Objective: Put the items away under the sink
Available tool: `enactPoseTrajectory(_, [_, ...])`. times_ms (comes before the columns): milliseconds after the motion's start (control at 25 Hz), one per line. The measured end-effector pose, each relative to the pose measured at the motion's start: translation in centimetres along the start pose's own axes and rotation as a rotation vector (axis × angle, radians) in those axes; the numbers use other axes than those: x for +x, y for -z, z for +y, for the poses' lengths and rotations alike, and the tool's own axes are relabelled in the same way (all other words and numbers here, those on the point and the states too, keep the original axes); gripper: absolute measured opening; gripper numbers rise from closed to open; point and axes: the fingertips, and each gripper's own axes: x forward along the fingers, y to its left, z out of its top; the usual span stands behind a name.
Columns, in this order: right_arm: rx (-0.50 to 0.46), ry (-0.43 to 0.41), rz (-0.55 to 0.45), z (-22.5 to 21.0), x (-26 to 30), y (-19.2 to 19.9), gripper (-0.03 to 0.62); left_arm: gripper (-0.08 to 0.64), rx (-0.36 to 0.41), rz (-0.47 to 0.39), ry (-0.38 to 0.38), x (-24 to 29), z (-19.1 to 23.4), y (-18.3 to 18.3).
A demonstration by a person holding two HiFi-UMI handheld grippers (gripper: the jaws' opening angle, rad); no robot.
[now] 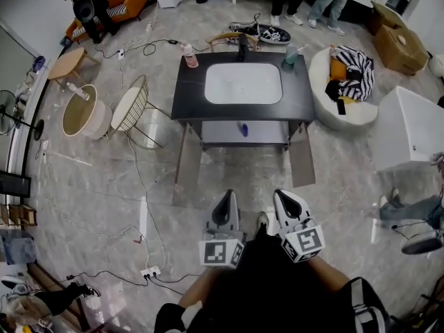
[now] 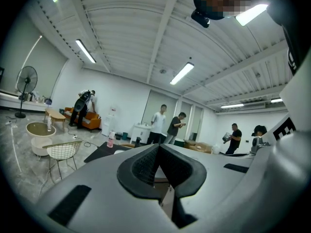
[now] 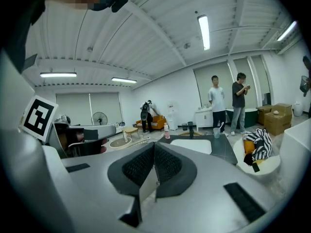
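The black sink counter (image 1: 187, 92) with a white basin stands ahead in the head view. A pink bottle (image 1: 189, 55) and a teal cup (image 1: 290, 54) stand on its back corners, beside a black faucet (image 1: 241, 49). A small blue item (image 1: 243, 128) rests on the shelf under the sink (image 1: 215, 134), between two open doors (image 1: 187, 161). My left gripper (image 1: 225, 200) and right gripper (image 1: 284, 198) hover side by side well short of the sink, both shut and empty. The right gripper view shows the pink bottle (image 3: 166, 130) and the basin (image 3: 192, 144) beyond the closed jaws (image 3: 154, 147).
A wire chair (image 1: 132, 106) and a round side table (image 1: 83, 116) stand left of the sink. A white beanbag (image 1: 347, 109) with striped cloth and a white box (image 1: 413, 127) are to the right. Cables and a power strip (image 1: 149, 272) lie on the floor at left. People stand at the back.
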Motion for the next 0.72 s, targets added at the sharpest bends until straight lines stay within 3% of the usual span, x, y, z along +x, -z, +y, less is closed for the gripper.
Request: enactPoseTrajectory(720, [-0.006, -0.010, -0.035, 1.2, 0.1, -0.2, 0.011, 0.014, 0.012, 0.001, 0.001, -1.2, 1.1, 0.1])
